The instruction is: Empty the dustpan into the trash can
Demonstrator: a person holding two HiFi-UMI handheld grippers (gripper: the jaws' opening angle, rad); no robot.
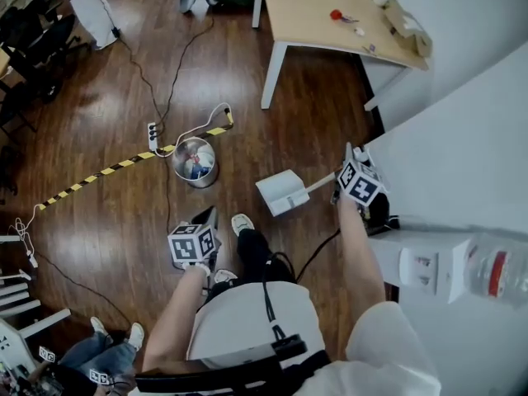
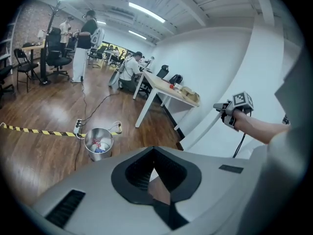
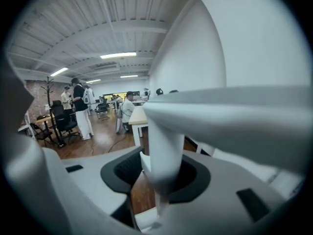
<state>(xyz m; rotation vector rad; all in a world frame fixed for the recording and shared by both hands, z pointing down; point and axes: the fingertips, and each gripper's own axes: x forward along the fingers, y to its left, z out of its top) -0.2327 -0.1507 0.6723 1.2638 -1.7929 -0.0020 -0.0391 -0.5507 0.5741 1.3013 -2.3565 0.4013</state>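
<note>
The right gripper (image 1: 340,180), centre right in the head view, pinches the handle of the white dustpan (image 1: 282,192), which sits right of the steel trash can (image 1: 204,176) and apart from it. The left gripper (image 1: 207,216), lower centre, has its jaws pressed together on nothing. Each gripper's cube (image 1: 360,185) bears black-and-white square markers. At the right edge, a bottle (image 1: 495,272) has a red label too blurred to read.

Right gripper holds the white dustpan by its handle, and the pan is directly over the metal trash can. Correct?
Not quite. The right gripper does hold the white dustpan by its handle, but the pan is not over the metal trash can. The head view shows it off to the can's right, above the bare wood floor, with a gap between them.
</note>
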